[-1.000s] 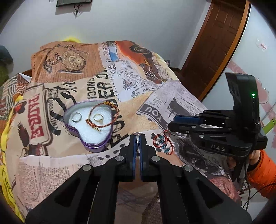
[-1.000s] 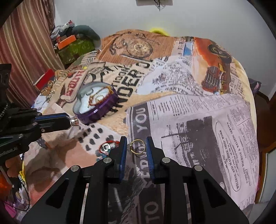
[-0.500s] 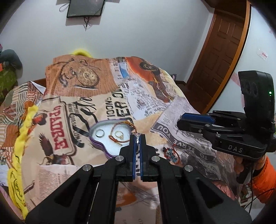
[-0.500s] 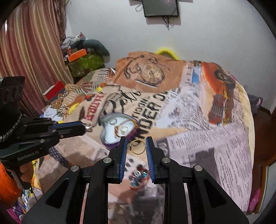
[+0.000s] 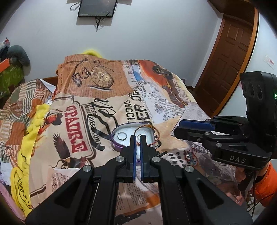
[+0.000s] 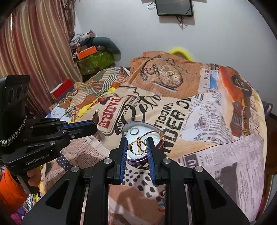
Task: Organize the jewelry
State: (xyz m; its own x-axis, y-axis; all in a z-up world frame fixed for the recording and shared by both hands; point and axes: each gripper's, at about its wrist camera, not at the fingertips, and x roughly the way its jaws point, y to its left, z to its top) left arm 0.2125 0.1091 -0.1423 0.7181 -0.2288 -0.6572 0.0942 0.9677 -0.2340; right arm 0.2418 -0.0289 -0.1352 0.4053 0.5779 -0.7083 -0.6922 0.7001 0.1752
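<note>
- Jaws of the right gripper point(image 6: 136, 144) stand a ring's width apart, pinching a thin gold ring point(image 6: 138, 146) between the blue pads point(image 6: 124, 152), each pad touching one side of the hoop.
- That gold ring hangs right over the open heart-shaped tin point(image 6: 156, 128), above its white lining and the near part of the tin.
- Jaws of the left gripper point(image 5: 137, 140) are parted by a narrow gap, with nothing visible between them; its tips sit just above the near rim of the same tin point(image 5: 115, 145).
- Inside the tin lies a small silver ring point(image 6: 134, 131) toward the far left, and a red-and-gold cord bracelet point(image 6: 160, 134) drapes over the tin's right edge, its knot showing through the gold ring's hoop.
- From the left wrist view the silver ring point(image 5: 122, 135) sits just left of the left fingertips, and the cord bracelet point(image 5: 152, 129) curves past them on the right.
- A beaded bracelet point(image 5: 190, 156) with blue stones lies on the blanket to the right of the tin, near it but apart, under the right gripper's body.
- Everything rests on a bed covered by a newspaper-print blanket point(image 6: 216, 121) with a pocket watch and big lettering.
- Farther out: a striped curtain point(image 6: 34, 43) on the left, a dark screen point(image 6: 174, 7) on the white wall, a brown door point(image 5: 230, 60) on the right.
</note>
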